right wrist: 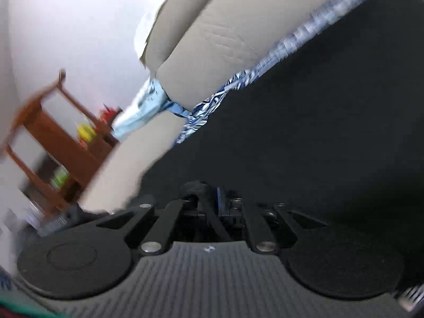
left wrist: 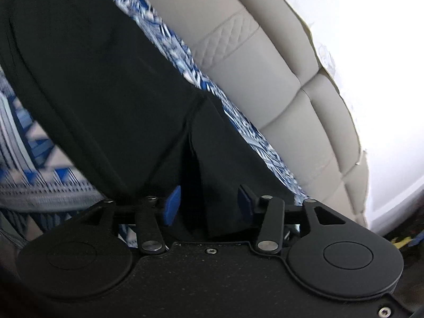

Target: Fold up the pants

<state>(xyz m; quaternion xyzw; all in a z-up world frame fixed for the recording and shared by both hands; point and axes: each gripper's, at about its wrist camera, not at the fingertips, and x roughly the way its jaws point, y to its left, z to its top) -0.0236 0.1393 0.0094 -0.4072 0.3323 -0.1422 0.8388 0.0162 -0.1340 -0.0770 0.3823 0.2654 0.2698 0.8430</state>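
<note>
From my left wrist camera, I see the black pants (left wrist: 106, 87) spread in a long dark band over the blue-and-white patterned bedsheet (left wrist: 29, 164), running from the upper left down toward the left gripper (left wrist: 209, 202). A seam and a soft fold in the cloth run down to the space between the blue pads (left wrist: 172, 204). The jaws stand apart, and a flap of the fabric lies in the gap, but I do not see the pads pressing on it, so I read this gripper as released. Behind the pants rises a beige padded headboard (left wrist: 265, 61) with stitched panels, and past it a bright white wall (left wrist: 371, 39).

From my right wrist camera, the picture is smeared by motion. The pants (right wrist: 304, 132) fill the right half as a broad black field, edged along the top by a strip of the patterned bedsheet (right wrist: 206, 111). The right gripper (right wrist: 212, 201) sits at the lower centre with its jaws drawn nearly together, and a bunched edge of the black fabric sits between them, so I take it as clenched on the pants. The headboard (right wrist: 225, 39) stands above, and at far left is a brown wooden shelf (right wrist: 53, 132) with small coloured items that I cannot make out.
</note>
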